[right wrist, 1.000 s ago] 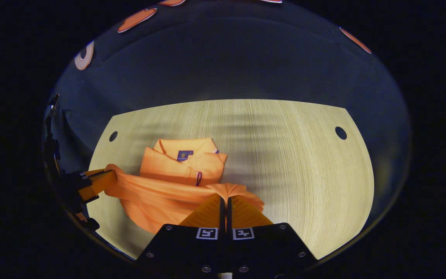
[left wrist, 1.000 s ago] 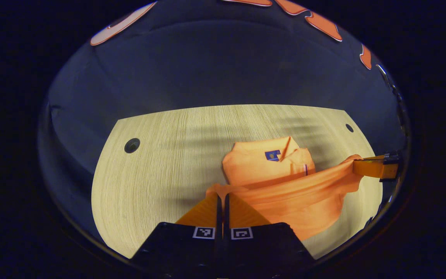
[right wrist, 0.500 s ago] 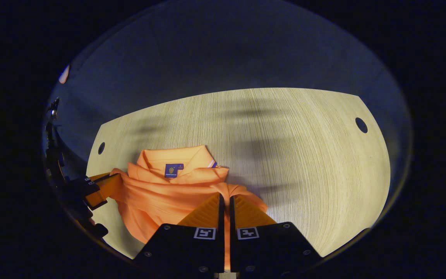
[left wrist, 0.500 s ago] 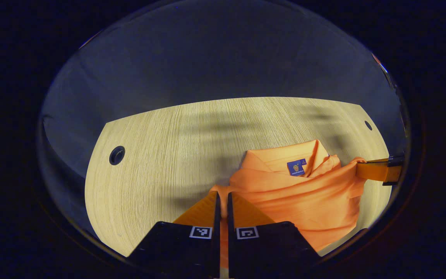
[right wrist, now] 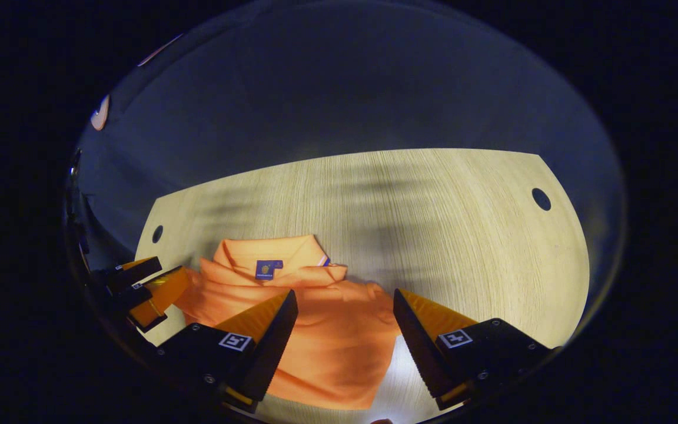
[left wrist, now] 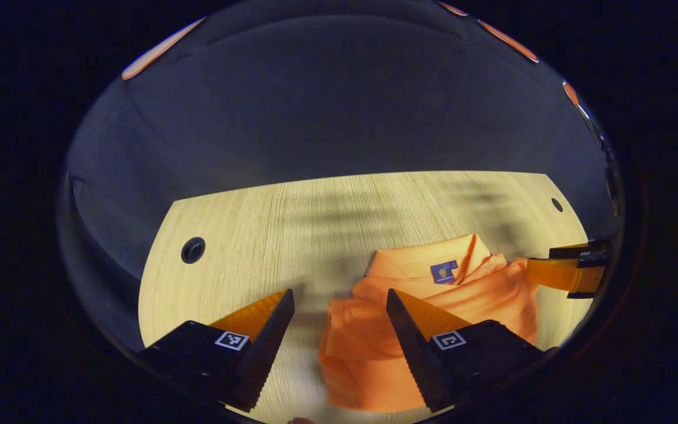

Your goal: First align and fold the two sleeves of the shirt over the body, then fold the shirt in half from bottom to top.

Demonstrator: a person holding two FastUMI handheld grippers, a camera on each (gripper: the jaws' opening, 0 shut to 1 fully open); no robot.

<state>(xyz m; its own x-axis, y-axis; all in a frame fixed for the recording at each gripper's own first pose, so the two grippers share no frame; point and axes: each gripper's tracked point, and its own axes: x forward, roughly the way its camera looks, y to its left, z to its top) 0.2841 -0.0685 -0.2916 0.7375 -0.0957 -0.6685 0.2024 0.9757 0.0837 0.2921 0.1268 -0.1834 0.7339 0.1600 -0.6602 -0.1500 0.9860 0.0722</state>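
Both grippers stand spread wide with nothing between their fingers: the left gripper (left wrist: 340,300) and right gripper (right wrist: 345,300). Beneath them the folded orange polo shirt (right wrist: 321,335) lies on the wooden table (right wrist: 462,235).

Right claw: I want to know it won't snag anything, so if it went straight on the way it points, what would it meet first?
Most likely the folded orange shirt, lying between the open right claw fingers; depth is unclear.

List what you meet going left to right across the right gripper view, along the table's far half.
Small hole in the table → the left gripper at the table's left edge → collar of the orange shirt → bare wooden table → larger hole.
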